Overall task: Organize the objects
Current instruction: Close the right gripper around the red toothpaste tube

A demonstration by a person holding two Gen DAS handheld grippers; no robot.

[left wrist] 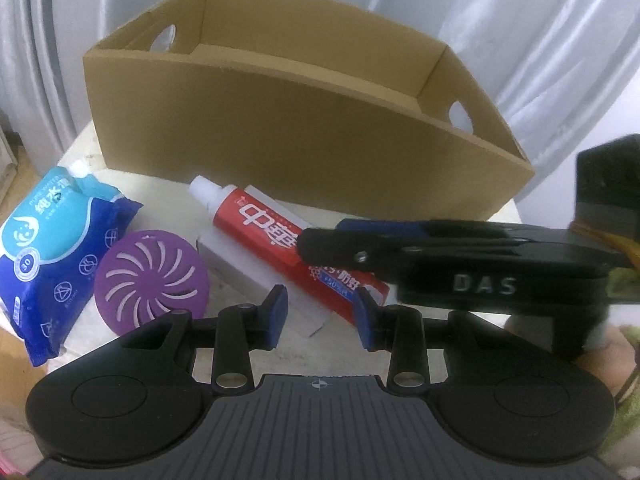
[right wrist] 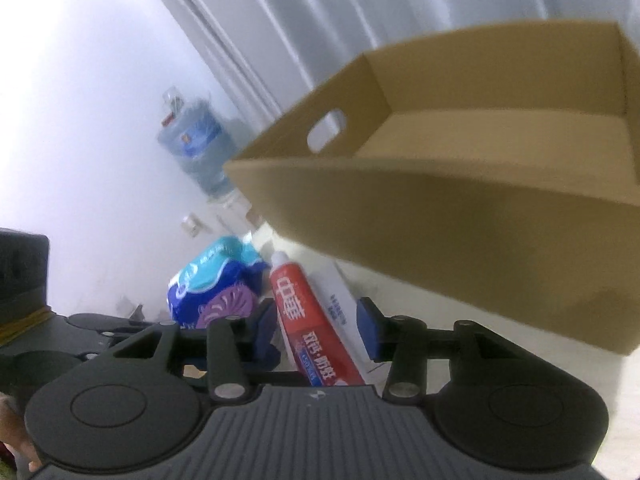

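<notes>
**Inspector:** State the position of the toothpaste tube (left wrist: 276,236).

**Assistant:** The red toothpaste tube is lying on its side on the counter (left wrist: 516,216), white cap pointing toward the cardboard box (left wrist: 256,128), its body resting partly across a flat white carton (left wrist: 236,268). It is sitting just in front of the box's near wall, outside the box.

**Inspector:** And relative to the right hand-held gripper (right wrist: 320,330)?

**Assistant:** In the right wrist view the tube's lower half is lying between the two blue pads (right wrist: 368,328). A gap is showing on either side, so the pads are standing apart and not pressing on it. In the left wrist view the same gripper is reaching in from the right, its tip over the tube's middle.

**Inspector:** The left hand-held gripper (left wrist: 322,320)?

**Assistant:** Its fingers (left wrist: 276,316) are standing apart, gripping nothing. The tube's crimped end is lying just beyond its right pad, and the white carton is showing through the gap.

**Inspector:** Surrounding items?

**Assistant:** A purple slotted disc (left wrist: 152,276) is lying just left of the carton, and a blue wet-wipe pack (left wrist: 60,256) is lying beside the disc, farther left. The interior of the box that is in view is showing bare cardboard. Pale curtains (left wrist: 500,20) are hanging behind the counter, and a water jug (right wrist: 196,148) is standing in the background.
</notes>
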